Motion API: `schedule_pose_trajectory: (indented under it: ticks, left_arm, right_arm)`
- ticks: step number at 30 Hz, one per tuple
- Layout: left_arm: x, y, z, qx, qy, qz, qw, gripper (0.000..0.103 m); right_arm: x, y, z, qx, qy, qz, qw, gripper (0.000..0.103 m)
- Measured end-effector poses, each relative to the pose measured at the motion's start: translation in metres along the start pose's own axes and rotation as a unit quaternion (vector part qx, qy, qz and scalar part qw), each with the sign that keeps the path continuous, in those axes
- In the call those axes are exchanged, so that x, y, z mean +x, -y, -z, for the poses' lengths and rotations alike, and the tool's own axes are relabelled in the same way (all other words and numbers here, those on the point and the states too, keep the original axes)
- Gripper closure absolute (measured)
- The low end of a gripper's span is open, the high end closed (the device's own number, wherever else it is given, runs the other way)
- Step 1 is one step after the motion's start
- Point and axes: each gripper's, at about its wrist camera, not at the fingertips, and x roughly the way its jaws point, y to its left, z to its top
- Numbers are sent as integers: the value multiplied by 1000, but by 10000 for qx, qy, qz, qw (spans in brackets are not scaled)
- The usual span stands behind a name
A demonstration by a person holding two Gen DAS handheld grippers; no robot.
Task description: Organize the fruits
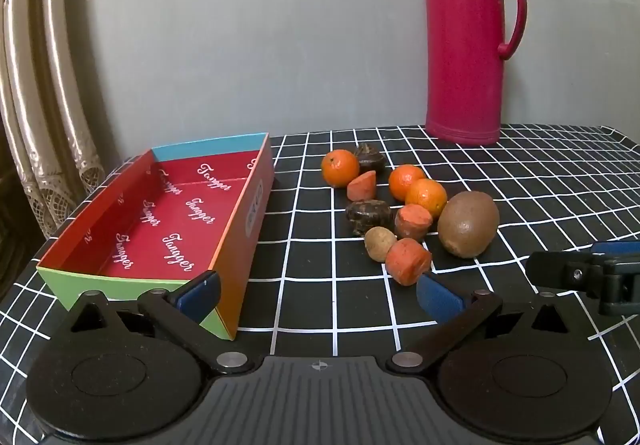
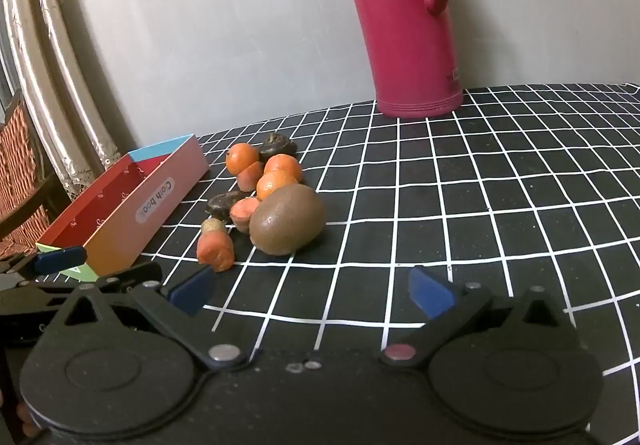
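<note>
Fruits [image 1: 408, 205] are all lying mid-frame outside the empty box [image 1: 160, 221], both hand-held grippers [image 1: 318, 295] [image 2: 312, 291] hanging released, nothing sorted.

tall magenta plastic thermos jug [image 1: 464, 45] with side handle upright at back of black white-grid tablecloth [image 1: 540, 189], grey wall [image 1: 240, 45] behind, beige lace-edged curtain [image 1: 36, 85] at left, woven orange chair back [image 2: 18, 149] beside it

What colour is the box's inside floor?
Red with white script lettering on the box, clearest in the left wrist view.
</note>
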Motion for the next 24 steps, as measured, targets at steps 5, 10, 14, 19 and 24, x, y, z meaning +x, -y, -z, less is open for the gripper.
schedule_pose_trajectory:
  ticks: [5,10,14,19,24]
  left_arm:
    - [1,0,0,25,-1,-16,10000,0]
    - [0,-1,-2,17,7,-23,10000,0]
    - [0,2,0,29,20,-26,10000,0]
    - [0,2,-1,32,12,-26,10000,0]
    - [-1,1,0,20,15,-17,10000,0]
  right_arm:
    - [0,0,0,5,-3,-5,10000,0]
    - [0,0,0,13,3,-1,10000,0]
    - [0,0,0,20,7,-9,10000,0]
    - [0,0,0,29,6,-13,10000,0]
    - [0,0,0,34,4,-18,10000,0]
